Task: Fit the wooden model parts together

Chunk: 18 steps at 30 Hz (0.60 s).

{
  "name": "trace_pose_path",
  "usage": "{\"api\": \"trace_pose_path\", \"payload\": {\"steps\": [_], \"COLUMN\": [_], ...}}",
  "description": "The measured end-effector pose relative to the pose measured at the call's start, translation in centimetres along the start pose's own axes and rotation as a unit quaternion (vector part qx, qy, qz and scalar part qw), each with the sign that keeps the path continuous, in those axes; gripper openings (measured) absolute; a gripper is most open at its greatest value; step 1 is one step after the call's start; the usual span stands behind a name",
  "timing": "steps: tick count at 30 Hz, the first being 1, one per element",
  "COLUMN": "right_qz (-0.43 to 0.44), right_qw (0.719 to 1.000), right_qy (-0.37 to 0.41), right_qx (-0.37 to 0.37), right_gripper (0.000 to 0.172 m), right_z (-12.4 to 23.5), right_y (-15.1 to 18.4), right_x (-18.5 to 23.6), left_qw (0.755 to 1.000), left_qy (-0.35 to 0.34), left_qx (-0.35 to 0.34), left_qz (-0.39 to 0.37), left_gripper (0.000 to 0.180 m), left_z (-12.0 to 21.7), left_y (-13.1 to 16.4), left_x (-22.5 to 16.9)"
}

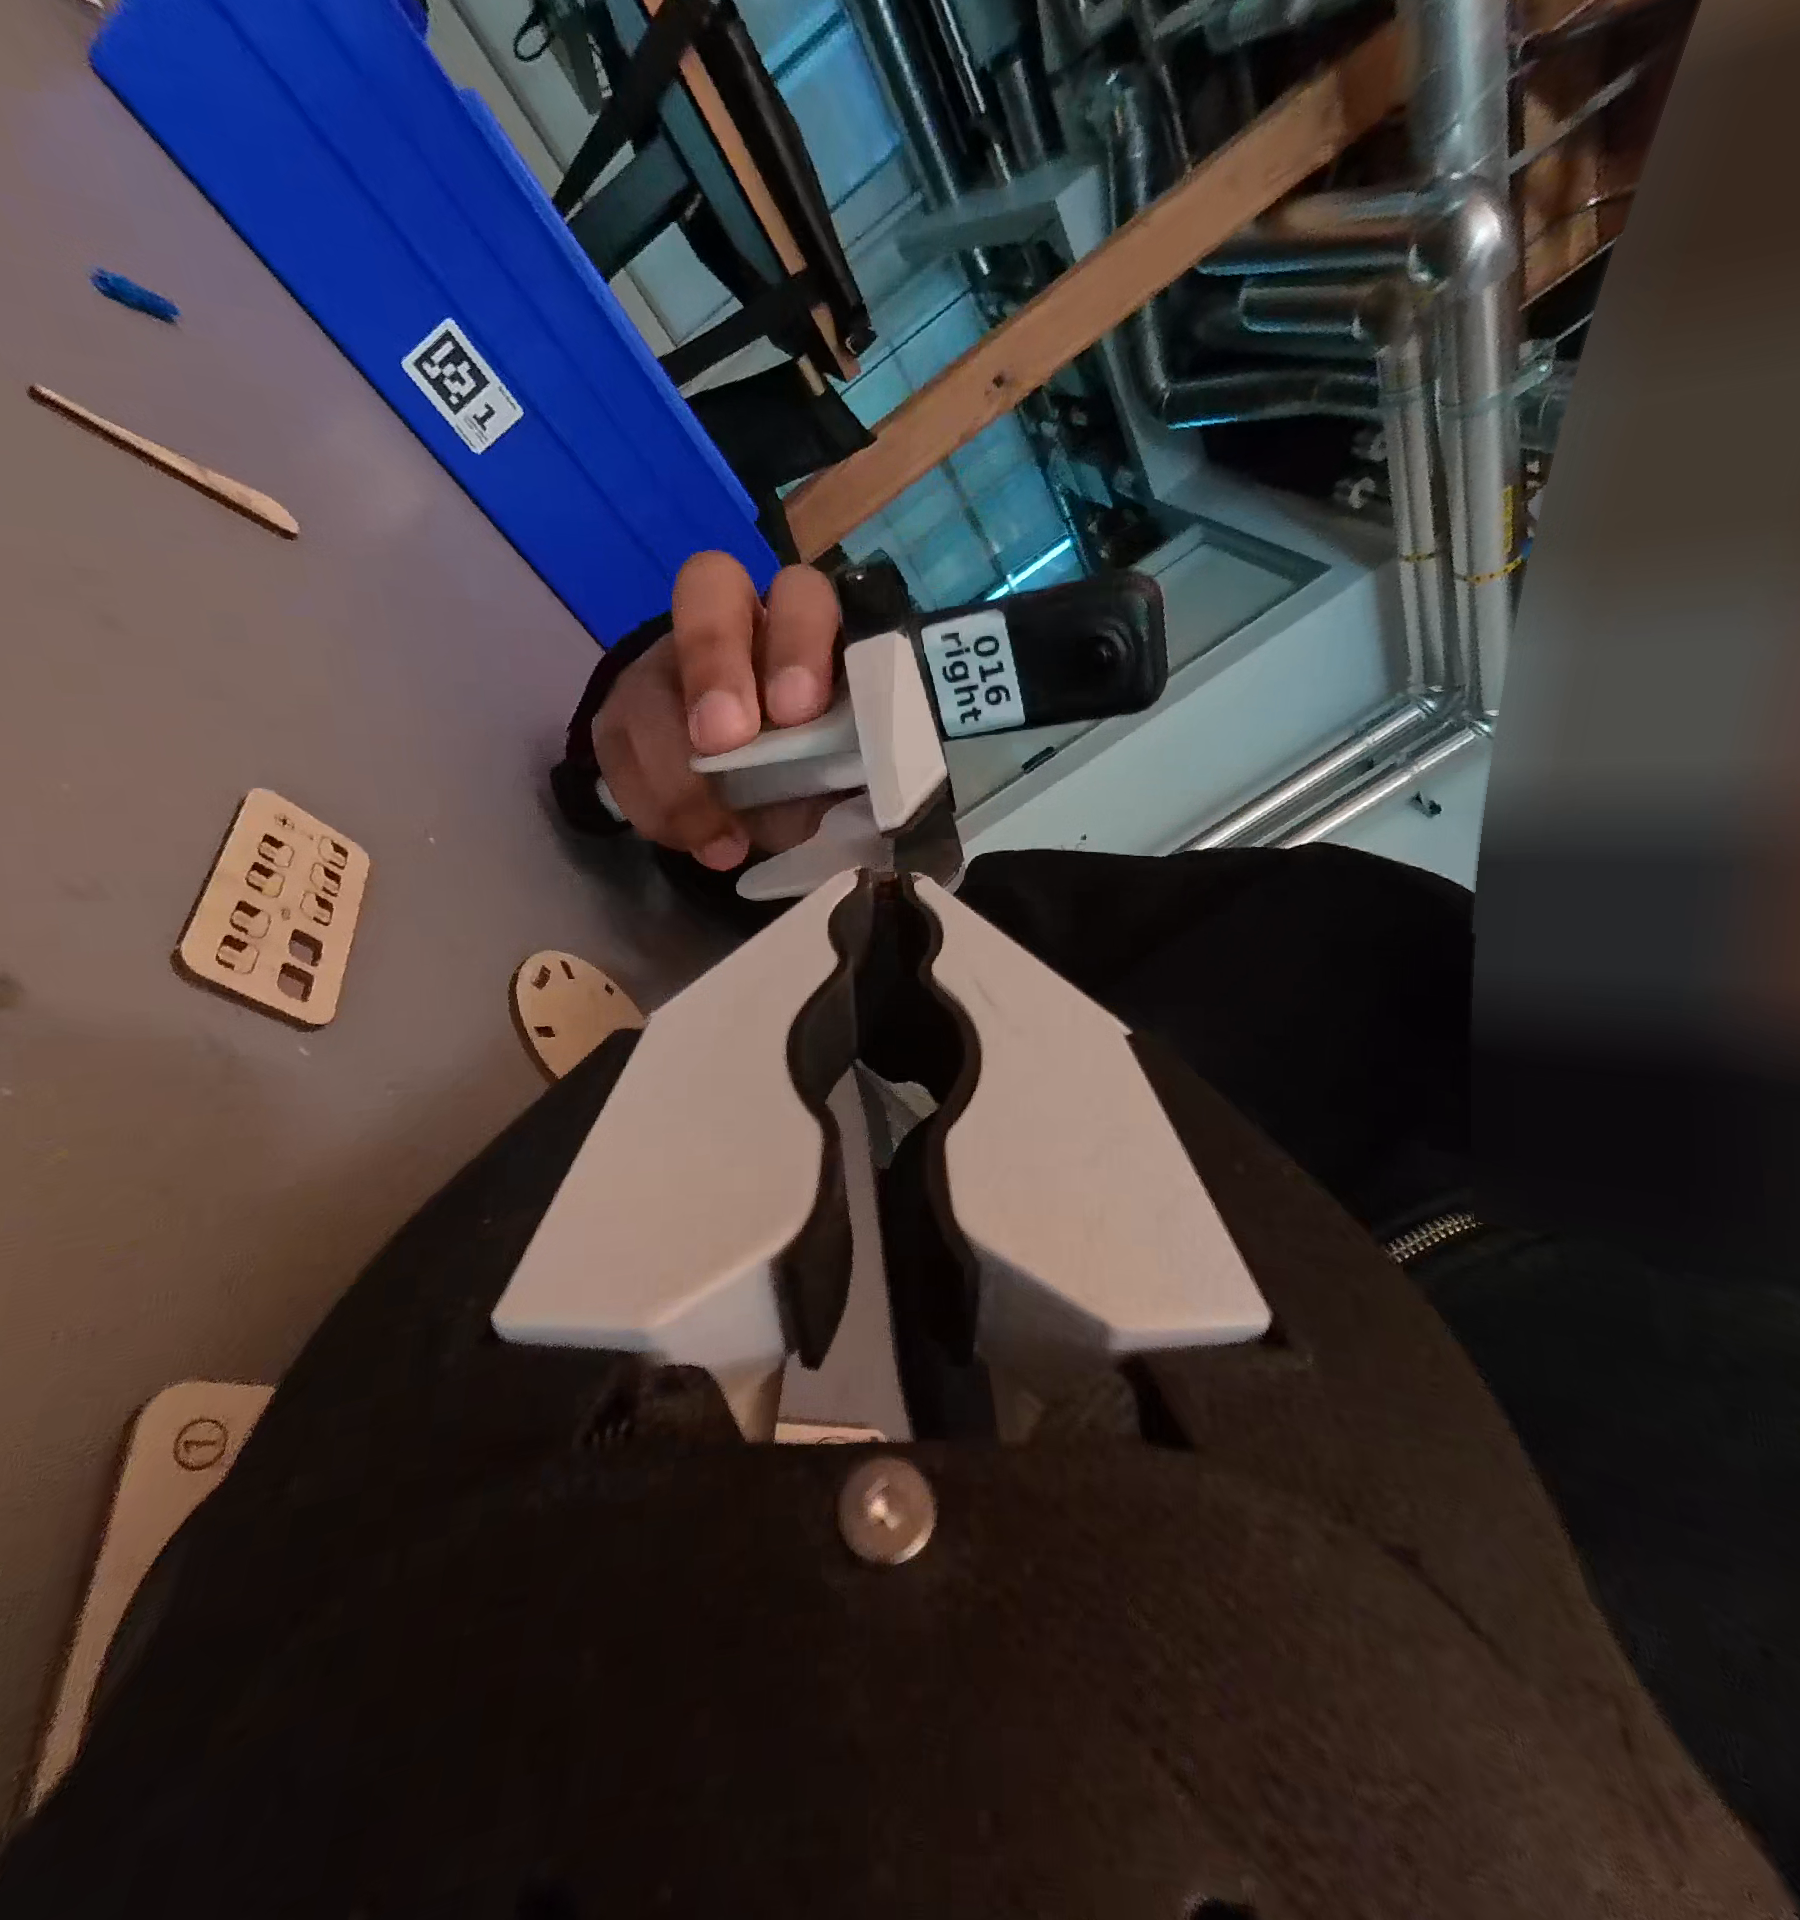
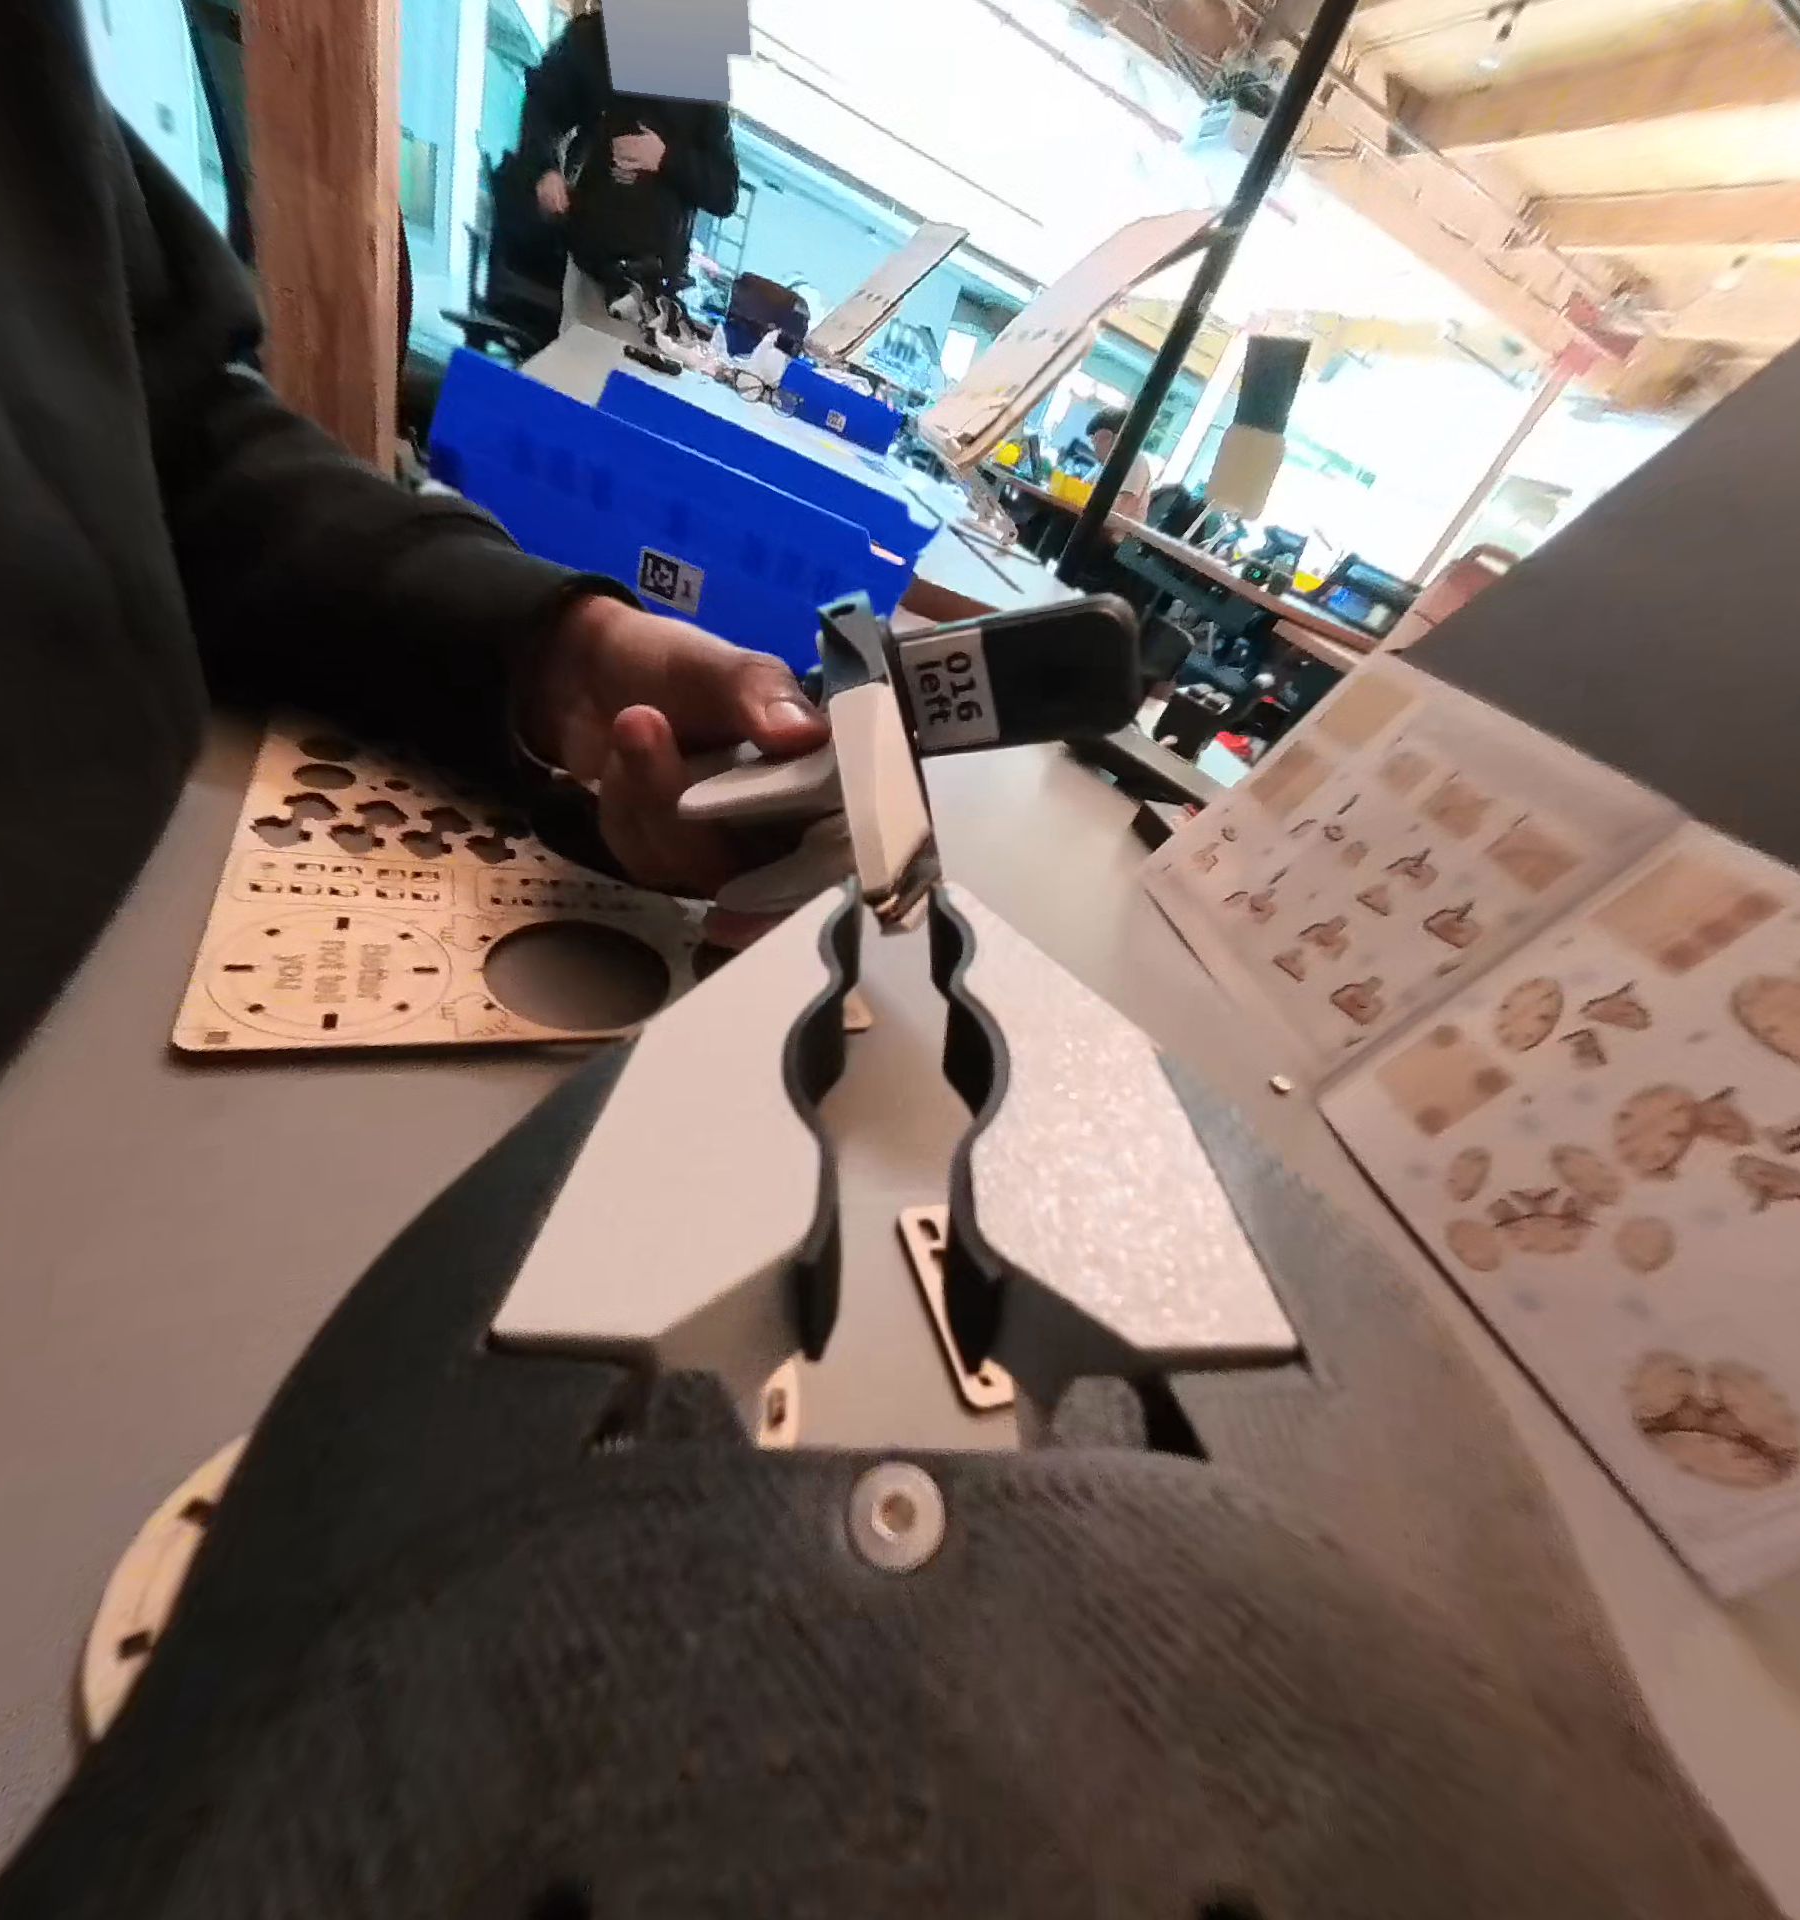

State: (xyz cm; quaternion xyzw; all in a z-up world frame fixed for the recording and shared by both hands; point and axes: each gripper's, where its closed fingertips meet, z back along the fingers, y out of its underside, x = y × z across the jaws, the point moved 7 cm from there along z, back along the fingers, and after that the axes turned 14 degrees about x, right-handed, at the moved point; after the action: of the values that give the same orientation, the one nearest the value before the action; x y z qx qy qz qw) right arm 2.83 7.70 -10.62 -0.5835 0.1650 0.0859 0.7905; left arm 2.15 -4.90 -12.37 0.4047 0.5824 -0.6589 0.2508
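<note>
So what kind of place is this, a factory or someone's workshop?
Most likely a shared workshop or maker space: laser-cut wooden sheets lie on a grey table, blue bins stand behind, and metal ducts run overhead.

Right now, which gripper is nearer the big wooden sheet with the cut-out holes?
Left. The left gripper and its hand hang over the right end of the wooden sheet; the right gripper sits off its near right corner.

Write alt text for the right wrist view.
The right gripper, jaws slightly apart, meets the tip of the left gripper, held by a hand, above a grey table with a laser-cut plywood sheet.
</note>
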Motion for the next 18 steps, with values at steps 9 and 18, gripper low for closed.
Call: {"api": "trace_pose_path", "payload": {"steps": [9, 18], "right_qz": [0.081, 0.124], "right_qw": [0.995, 0.989], "right_qy": [0.043, 0.062], "right_qx": [0.032, 0.048], "right_gripper": [0.000, 0.000], "right_z": [0.00, -0.21], "right_y": [-0.14, 0.09], "right_x": [0.53, 0.94], "left_qw": [0.999, 0.999], "left_qy": [0.032, 0.022], "left_qx": [-0.009, 0.003], "left_qz": [0.019, 0.025], "left_gripper": [0.002, 0.002], "left_z": [0.06, 0.06], "left_y": [0.04, 0.25], "left_x": [0.17, 0.44]}}
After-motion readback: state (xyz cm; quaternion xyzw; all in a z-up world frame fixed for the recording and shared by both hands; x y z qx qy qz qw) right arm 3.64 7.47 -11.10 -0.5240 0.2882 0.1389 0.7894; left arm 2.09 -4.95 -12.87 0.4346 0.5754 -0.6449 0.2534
